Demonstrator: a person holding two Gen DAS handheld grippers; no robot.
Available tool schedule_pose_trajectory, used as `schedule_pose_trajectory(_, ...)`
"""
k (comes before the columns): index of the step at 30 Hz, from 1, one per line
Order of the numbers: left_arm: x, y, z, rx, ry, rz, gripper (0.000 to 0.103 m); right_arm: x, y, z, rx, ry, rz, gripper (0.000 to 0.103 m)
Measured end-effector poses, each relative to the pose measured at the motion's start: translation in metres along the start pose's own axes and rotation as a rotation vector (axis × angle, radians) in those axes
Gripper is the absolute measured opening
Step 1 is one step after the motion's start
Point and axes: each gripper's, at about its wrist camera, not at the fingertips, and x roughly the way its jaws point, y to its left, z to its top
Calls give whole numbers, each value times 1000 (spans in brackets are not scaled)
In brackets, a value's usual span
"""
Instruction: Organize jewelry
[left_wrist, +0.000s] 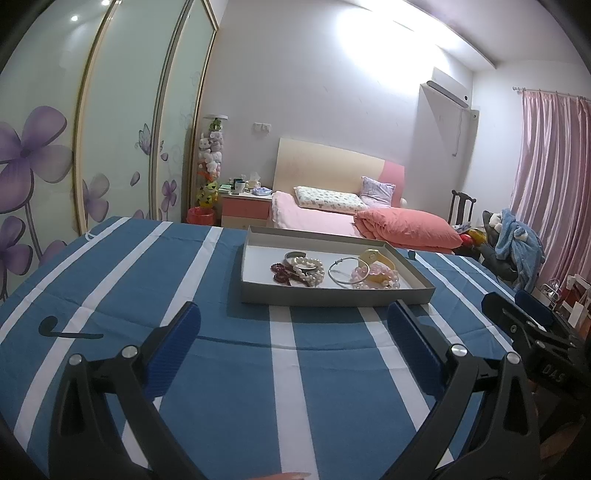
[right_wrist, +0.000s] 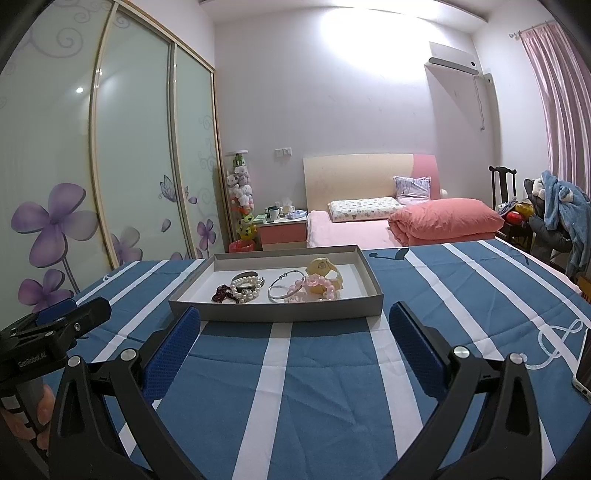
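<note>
Both my jaws stand open, empty, short of the tray (right_wrist: 192, 308). The silver bangle (right_wrist: 282, 288) looks stiff, light and slippery; I'd pinch its rim.

The left black two-finger gripper with blue ribbed pads (left_wrist: 293, 325) is hovering with its jaws spread wide and gripping nothing. The right black two-finger gripper with blue ribbed pads (right_wrist: 294, 325) is hovering level beside it, jaws equally wide and empty.
</note>
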Motion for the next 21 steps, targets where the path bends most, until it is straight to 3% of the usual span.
schedule_pose_trajectory(21, -1, -1, 0, 5, 1, 0, 99, 1, 1, -2, 3, 5, 1, 101)
